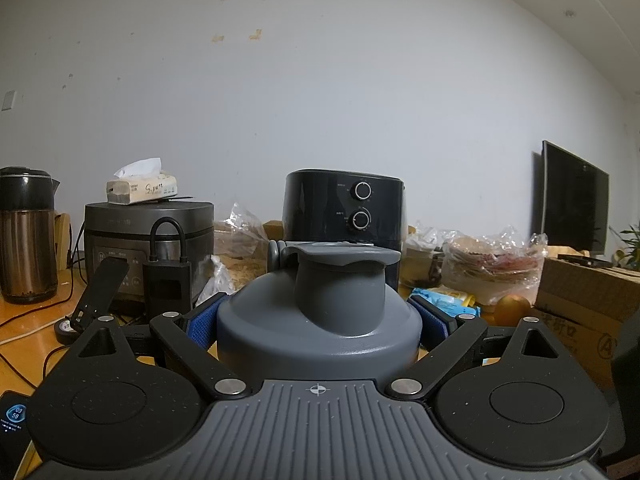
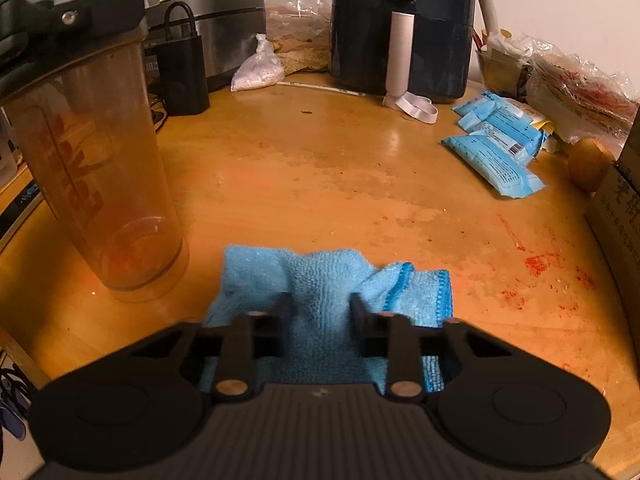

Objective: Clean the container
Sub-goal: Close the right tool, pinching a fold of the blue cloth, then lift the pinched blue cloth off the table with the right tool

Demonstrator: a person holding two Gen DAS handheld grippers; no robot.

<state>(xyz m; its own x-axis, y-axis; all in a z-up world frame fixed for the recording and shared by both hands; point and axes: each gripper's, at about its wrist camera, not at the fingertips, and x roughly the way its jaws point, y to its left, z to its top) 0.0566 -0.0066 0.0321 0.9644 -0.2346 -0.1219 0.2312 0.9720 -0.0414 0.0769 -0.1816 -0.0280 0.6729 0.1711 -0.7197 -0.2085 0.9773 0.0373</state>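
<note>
Wooden table [image 2: 340, 184] fills most of the right wrist view – glossy, w/ red smears and specks toward its right side. At the back stands a black air fryer [image 2: 404, 28] w/ two dials and a silver handle; left of it a grey rice cooker [image 2: 224, 28] w/ a tissue pack [image 1: 142, 188] on top. A small black box w/ a looped cable [image 2: 182, 68] sits in front of the cooker.

The container – a clear shaker bottle [image 2: 100, 184] w/ red lettering and a grey lid [image 1: 320, 320] – stands upright on the table at the left. The left gripper [image 1: 320, 320] is clamped round the lid: jaws spread wide, blue pads pressing on both sides of it. In the right wrist view the black arm of that gripper crosses the bottle's top.

Just right of the bottle's base, not touching it, lies a blue cloth [image 2: 332, 280], bunched up. The right gripper [image 2: 320, 308] is closed on a raised fold of it, jaws partway in, the cloth pinched between them and resting on the table.

Blue packets [image 2: 496, 144] lie at the right, well apart from the cloth, w/ a cardboard box [image 2: 624, 200] at the edge. A white strap [image 2: 416, 106] lies by the fryer's foot.
</note>
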